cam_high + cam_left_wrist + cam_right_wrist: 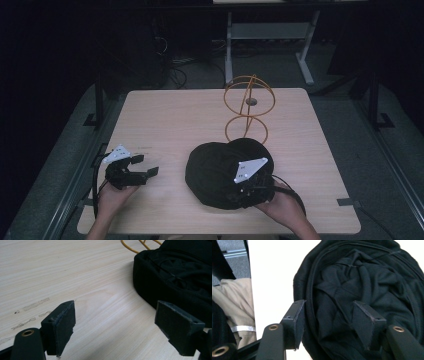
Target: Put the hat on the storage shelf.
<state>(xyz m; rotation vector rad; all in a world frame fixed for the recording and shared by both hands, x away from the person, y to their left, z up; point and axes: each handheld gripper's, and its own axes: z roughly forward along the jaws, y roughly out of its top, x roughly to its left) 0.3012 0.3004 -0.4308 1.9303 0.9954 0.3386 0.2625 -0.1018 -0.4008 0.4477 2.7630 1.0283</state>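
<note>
**Black cap under the right hand-held gripper**

From the high view I see the black cap [220, 172] lying on the surface [175, 120], just in front of the orange wire stand [248, 107]. The right hand-held gripper [250, 187] is over the cap's near edge. The left hand-held gripper [145, 167] is apart from the cap, to its left.

In the left gripper view, the jaws are released, wide apart over bare wood, with the cap [175, 272] beside them.

In the right gripper view, the jaws are spread over the cap's [362, 290] rim, one outside and one inside, not clenched.
</note>
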